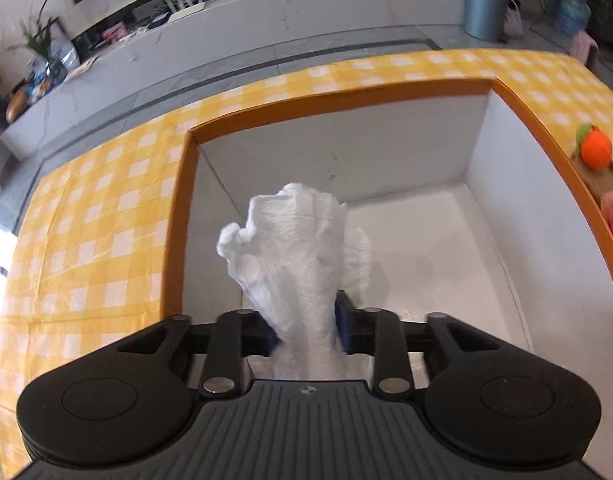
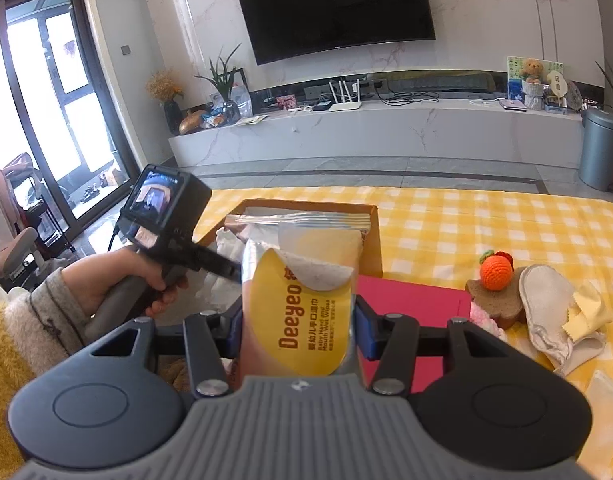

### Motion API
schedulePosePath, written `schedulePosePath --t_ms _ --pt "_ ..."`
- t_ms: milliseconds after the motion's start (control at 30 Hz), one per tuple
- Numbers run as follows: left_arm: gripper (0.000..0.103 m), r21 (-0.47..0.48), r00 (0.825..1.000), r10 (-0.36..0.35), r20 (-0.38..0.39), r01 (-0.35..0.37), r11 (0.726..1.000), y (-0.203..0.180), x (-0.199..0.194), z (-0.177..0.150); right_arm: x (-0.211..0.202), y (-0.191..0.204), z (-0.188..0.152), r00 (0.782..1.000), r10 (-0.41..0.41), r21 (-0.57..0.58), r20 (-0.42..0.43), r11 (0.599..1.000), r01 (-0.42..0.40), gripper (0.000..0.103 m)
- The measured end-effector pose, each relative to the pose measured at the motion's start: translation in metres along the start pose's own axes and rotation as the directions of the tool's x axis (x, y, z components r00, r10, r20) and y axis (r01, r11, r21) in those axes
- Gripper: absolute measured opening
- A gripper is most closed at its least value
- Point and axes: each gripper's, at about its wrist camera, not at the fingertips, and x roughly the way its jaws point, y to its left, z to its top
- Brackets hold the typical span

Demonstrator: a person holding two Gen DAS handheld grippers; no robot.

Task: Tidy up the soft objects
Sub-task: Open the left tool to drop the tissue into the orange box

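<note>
My left gripper (image 1: 304, 326) is shut on a crumpled white wipe (image 1: 290, 248) and holds it over the open orange box (image 1: 338, 94), whose white inside shows nothing else. My right gripper (image 2: 296, 320) is shut on a yellow and silver Deeyeo wet wipes pack (image 2: 302, 300), its flap peeled open, held above the table near the same box (image 2: 372, 236). The hand holding the left gripper's handle (image 2: 166, 240) shows at the left of the right wrist view.
The table has a yellow checked cloth (image 2: 486, 224). To the right of the box lie a crocheted orange (image 2: 495, 272), a brown bread-shaped toy (image 2: 494, 304), a beige mitt (image 2: 554, 312), a pink soft item (image 2: 482, 318) and a red lid (image 2: 410, 304). The crocheted orange also shows in the left wrist view (image 1: 595, 152).
</note>
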Motion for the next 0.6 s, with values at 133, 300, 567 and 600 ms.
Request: schedulePosePath --t_ms 133,300,567,600 --pt "0.079 -0.010 0.998 0.011 0.066 -0.010 1.000 -0.006 -0.022 -0.001 0.002 0.001 -0.002 1.000 -0.011 -0.002 -0.005 1.000 0.011 0.052" --pt "0.086 -0.085 0.982 0.059 0.178 -0.045 0.995 0.008 -0.065 0.001 -0.002 0.005 -0.002 1.000 -0.011 -0.013 0.000 1.000 0.011 0.052" --pt "0.089 -0.340 0.949 0.127 0.287 -0.022 0.940 0.038 -0.124 -0.016 0.014 0.017 0.019 1.000 -0.012 0.039 0.019 0.999 0.011 0.052" --pt "0.089 -0.381 0.946 0.146 0.289 -0.026 0.924 0.042 -0.124 -0.020 0.020 0.021 0.023 1.000 -0.004 0.051 0.011 0.999 0.004 0.052"
